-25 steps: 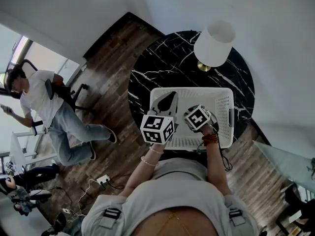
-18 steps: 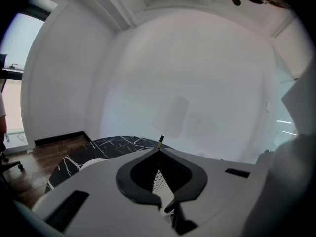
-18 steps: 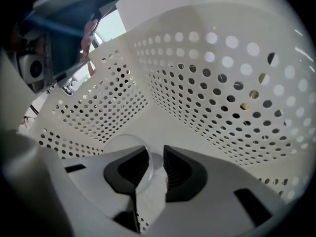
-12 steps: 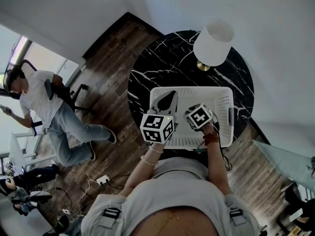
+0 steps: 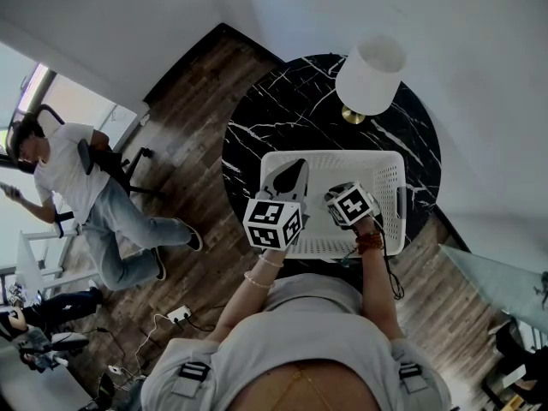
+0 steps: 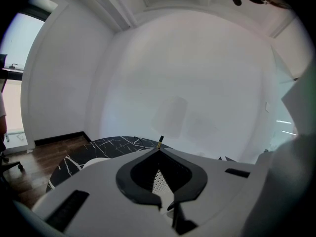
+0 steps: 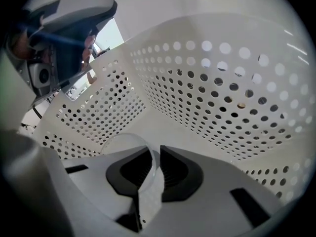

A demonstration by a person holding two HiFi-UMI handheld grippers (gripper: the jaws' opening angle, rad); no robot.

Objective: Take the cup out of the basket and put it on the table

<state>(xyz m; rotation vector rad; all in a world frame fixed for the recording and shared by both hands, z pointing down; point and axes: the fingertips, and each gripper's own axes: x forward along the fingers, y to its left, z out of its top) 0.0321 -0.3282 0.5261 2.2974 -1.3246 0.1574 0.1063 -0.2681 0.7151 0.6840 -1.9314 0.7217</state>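
Right tongs on cup, marble table

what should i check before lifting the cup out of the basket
1. Cup wall between the jaws: ok. The right gripper has one pad inside the clear cup and one outside, and looks closed on the wall.
2. Way up: ok. The basket is open on top, with its walls set back from the cup.
3. Other gripper out of the way: ok. The left gripper is shut and empty, held above the basket's left edge.
4. Landing spot: ok. The black marble table is bare left of the basket; the lamp stands on the far side.
5. Cup empty: cannot tell.
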